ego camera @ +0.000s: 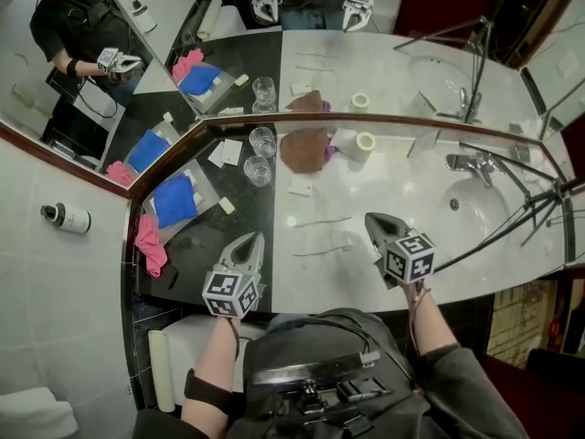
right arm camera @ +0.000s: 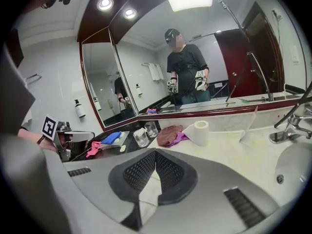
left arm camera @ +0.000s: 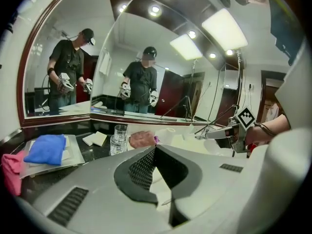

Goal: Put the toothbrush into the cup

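The left claw [ego camera: 253, 240] and right claw [ego camera: 373, 219] are closed and empty near the bench's [ego camera: 311, 286] front edge. A toothbrush [ego camera: 322, 250] lies between them.

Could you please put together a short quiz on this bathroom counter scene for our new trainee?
1. True or false: the left claw grips a toothbrush.
2. The blue cloth lies: A on the tray on the black counter; B in the sink; C on the toilet roll.
3. How many glasses stand on the counter, not counting mirror reflections?
Key: 1 false, it is shut and empty. 2 A. 3 two.
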